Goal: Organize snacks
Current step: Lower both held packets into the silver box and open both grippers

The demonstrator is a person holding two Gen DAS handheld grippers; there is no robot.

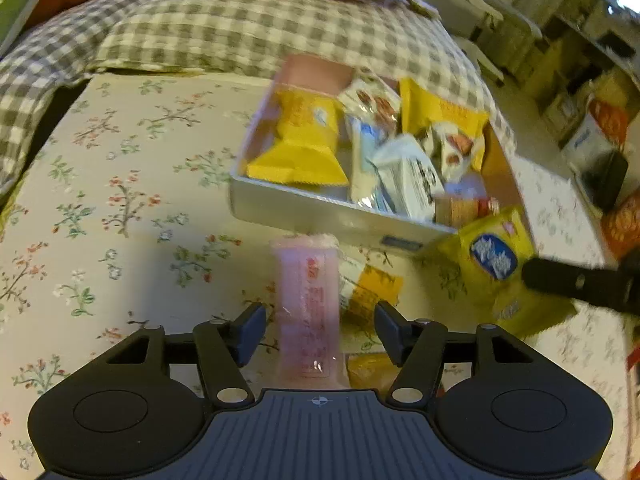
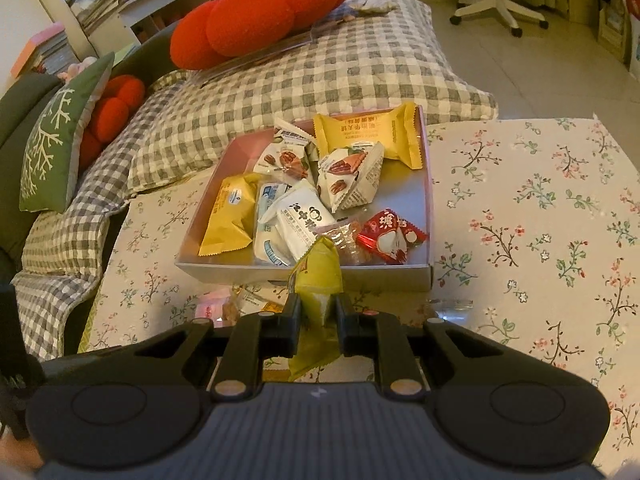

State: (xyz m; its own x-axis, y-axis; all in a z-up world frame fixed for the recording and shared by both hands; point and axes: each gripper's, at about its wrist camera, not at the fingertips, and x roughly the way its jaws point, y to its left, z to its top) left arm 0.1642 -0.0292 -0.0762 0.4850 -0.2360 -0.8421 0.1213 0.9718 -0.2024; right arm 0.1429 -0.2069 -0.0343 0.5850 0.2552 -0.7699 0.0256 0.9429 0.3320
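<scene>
The left wrist view is blurry, esp. the far snacks in the box [image 1: 320, 208], so their print can't be read. The pink packet [image 1: 308, 312] has its near end hidden behind the left gripper [image 1: 320, 330]. An orange packet [image 1: 370, 292] hides partly behind the pink one. The black tip at the right [image 1: 576, 280] is cut off by the pic edge. In the right wrist view, the yellow packet [image 2: 318, 280] hides the box's near wall a bit, and its bottom goes behind the right gripper [image 2: 318, 312]. Small packets [image 2: 240, 304] near the box are mostly hidden.
</scene>
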